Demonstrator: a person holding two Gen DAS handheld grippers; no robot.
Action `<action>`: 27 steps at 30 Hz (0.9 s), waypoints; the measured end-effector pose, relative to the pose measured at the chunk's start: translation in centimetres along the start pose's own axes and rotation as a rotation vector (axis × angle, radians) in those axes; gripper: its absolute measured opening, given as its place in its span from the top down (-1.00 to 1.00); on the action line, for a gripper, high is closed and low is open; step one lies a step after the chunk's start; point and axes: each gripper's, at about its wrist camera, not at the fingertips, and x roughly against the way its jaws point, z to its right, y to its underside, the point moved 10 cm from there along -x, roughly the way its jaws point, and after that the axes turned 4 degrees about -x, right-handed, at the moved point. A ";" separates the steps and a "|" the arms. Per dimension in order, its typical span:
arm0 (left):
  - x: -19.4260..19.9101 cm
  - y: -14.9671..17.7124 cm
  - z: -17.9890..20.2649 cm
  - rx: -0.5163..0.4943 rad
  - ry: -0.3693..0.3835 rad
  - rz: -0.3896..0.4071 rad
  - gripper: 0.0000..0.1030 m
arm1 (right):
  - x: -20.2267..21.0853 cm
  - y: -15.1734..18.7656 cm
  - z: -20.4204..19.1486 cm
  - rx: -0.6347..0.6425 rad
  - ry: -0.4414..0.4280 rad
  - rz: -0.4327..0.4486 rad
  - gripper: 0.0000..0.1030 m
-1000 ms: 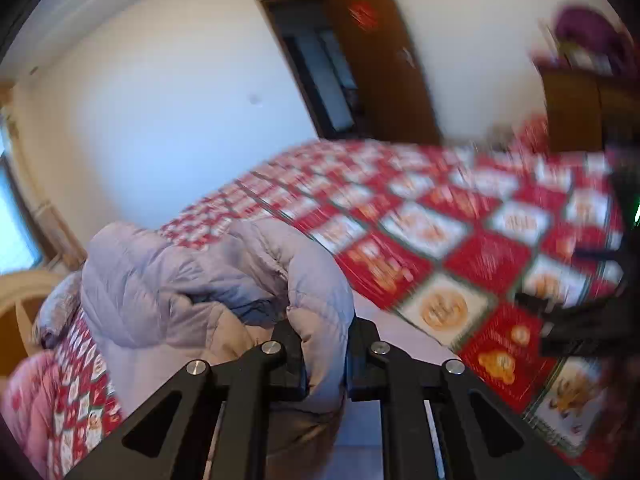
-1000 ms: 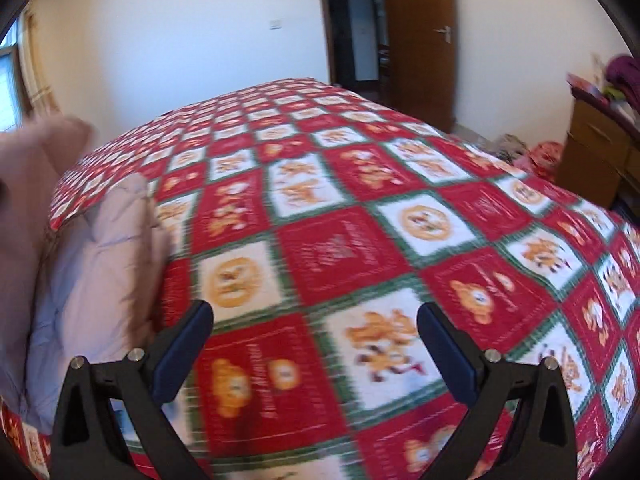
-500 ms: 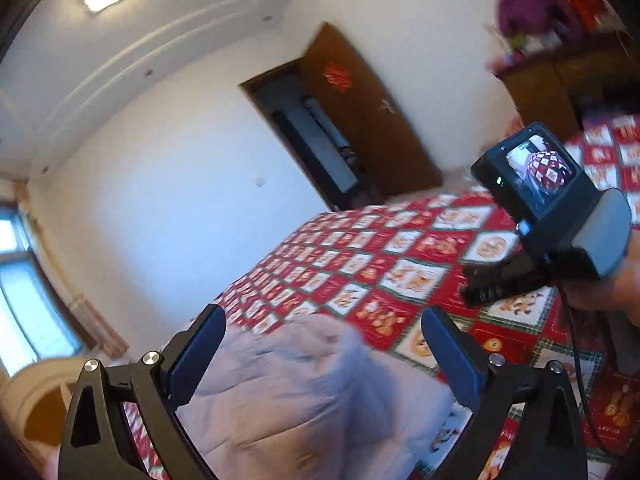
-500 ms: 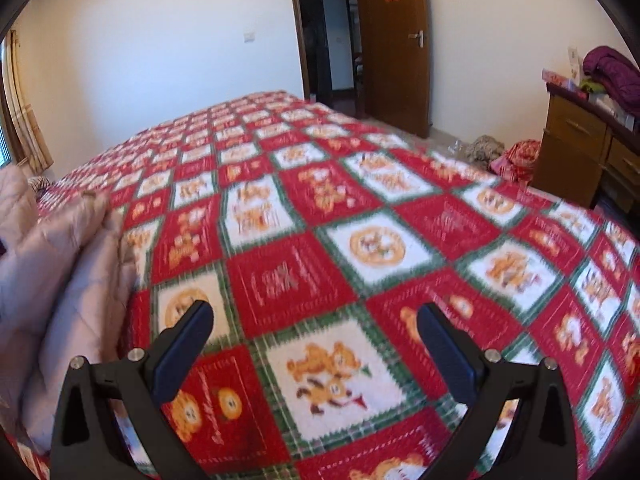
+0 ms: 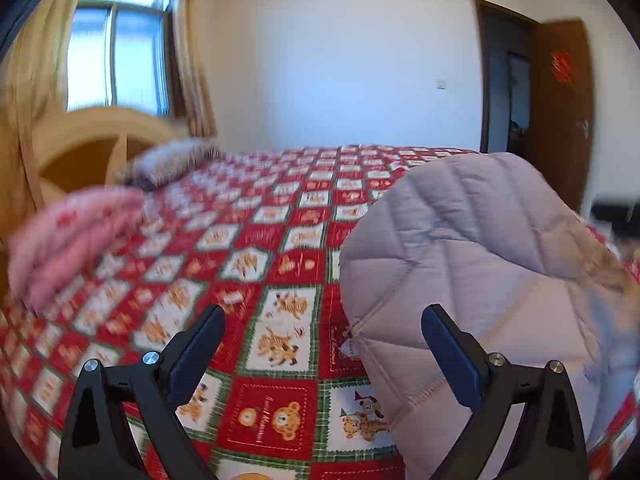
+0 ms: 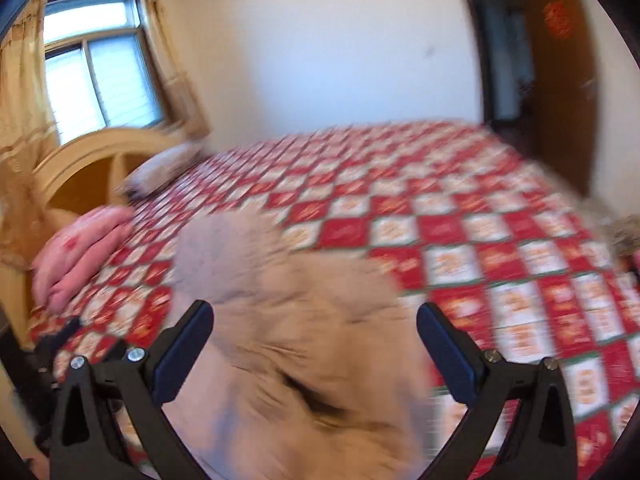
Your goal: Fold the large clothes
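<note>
A pale lilac quilted down jacket [image 5: 472,264] lies bunched on the bed at the right of the left wrist view, with tan fur trim [image 5: 600,264] along its far edge. My left gripper [image 5: 320,340] is open and empty, its right finger over the jacket's near edge. In the blurred right wrist view the jacket [image 6: 304,340] fills the space between and below the fingers of my right gripper [image 6: 314,332], which is open. I cannot tell whether it touches the cloth.
The bed has a red, white and green cartoon-patterned cover [image 5: 256,240]. A pink pillow [image 5: 68,240] and a grey patterned pillow [image 5: 176,160] lie by the wooden headboard [image 5: 92,140]. A window with curtains [image 5: 116,40] and a brown door [image 5: 564,112] are behind.
My left gripper opened and let go of the jacket, then swung left towards the headboard. My right gripper turned left and came over the jacket, staying open.
</note>
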 end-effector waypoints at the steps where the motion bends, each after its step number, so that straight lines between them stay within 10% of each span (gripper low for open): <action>1: -0.7 -0.2 0.0 0.021 0.017 -0.009 -0.92 | -1.1 0.6 0.6 -0.021 0.018 -0.038 -0.75; 4: -1.9 -0.9 0.3 0.076 0.056 -0.003 -0.92 | -2.2 3.5 2.4 -0.057 0.016 -0.125 0.39; 7: -3.2 -2.2 2.2 0.108 0.106 0.005 -0.92 | -1.3 6.4 5.5 -0.082 0.074 -0.151 0.62; 13: -7.1 -1.0 11.0 -0.069 0.129 -0.078 -0.92 | -0.1 10.0 11.1 -0.164 0.178 -0.156 0.62; 19: -5.5 -2.1 12.9 -0.183 0.053 -0.018 -0.92 | 6.0 4.6 11.5 -0.197 0.269 0.033 0.10; 27: -6.2 -5.3 12.6 -0.101 0.049 -0.050 -0.92 | 1.3 -1.7 4.6 -0.035 0.080 0.107 -0.02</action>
